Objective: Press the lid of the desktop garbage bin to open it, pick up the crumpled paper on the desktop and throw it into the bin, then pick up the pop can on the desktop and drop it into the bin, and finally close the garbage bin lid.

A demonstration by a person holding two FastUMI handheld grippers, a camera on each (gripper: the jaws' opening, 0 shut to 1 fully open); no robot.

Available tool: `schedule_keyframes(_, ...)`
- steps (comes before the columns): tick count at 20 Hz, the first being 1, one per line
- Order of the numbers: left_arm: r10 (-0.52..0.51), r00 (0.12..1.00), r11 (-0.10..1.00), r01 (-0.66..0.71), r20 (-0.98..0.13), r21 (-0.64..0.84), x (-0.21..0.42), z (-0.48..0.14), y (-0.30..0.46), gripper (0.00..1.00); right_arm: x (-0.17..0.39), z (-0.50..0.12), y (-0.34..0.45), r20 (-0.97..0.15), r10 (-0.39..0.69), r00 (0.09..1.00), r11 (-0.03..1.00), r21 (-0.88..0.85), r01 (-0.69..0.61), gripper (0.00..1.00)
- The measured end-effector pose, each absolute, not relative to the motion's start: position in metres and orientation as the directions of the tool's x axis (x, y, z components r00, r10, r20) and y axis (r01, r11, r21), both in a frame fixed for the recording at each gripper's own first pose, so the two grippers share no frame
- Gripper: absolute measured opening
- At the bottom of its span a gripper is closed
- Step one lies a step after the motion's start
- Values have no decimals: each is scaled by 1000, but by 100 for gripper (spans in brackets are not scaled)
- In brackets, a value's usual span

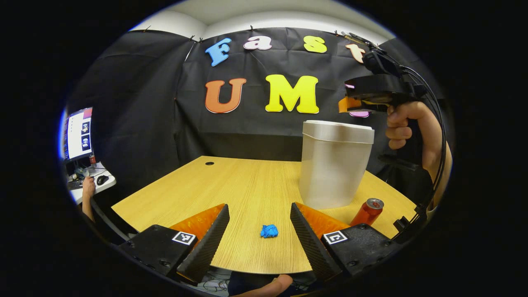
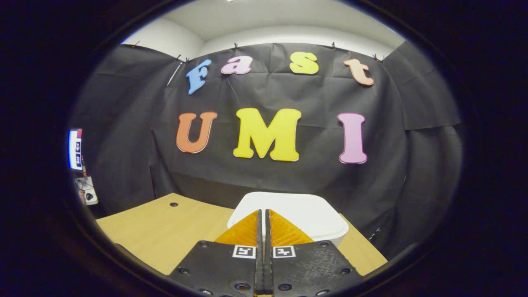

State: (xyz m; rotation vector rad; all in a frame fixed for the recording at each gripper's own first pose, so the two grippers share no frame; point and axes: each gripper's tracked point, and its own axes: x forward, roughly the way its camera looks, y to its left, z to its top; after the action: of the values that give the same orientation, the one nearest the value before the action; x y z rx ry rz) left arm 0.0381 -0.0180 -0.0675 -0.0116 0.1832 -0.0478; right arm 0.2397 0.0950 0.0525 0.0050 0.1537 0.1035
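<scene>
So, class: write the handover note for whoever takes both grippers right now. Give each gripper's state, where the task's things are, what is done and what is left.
Left gripper: open, low over the table, empty.
Right gripper: shut, empty, held above the bin lid; whether it touches is unclear.
Bin: upright on the table, lid closed.
Crumpled paper: on the table, in line with the left gripper's gap.
Pop can: beside the bin.
Done: nothing yet.
Left: press the lid open, drop in the paper, then the can, close the lid.
</scene>
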Motion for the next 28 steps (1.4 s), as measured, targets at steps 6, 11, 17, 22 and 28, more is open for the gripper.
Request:
schedule_keyframes(6, -47, 984, 999, 46, -173, -9, 39, -65, -17, 96, 247, 27, 87, -241, 135, 961, 990, 60, -124, 0)
schedule_keyframes(11, -48, 982, 999, 49, -184, -1, 39, -69, -18, 96, 247, 18, 87, -258, 151, 954, 989, 40, -146, 0)
schedule_keyframes(17, -51, 982, 999, 51, -183, -3, 39, -68, -18, 96, 246, 23, 80, -252, 153, 956, 987, 84, -136, 0)
schedule_keyframes(22, -51, 979, 999, 50, -197, -10, 40, -73, -17, 96, 258, 20, 69, -266, 123, 956, 991, 79, -106, 0)
schedule_keyframes(28, -57, 978, 998, 56, -198, -12, 38, -73, -21, 96, 260, 10, 64, -306, 123, 944, 989, 118, -90, 1)
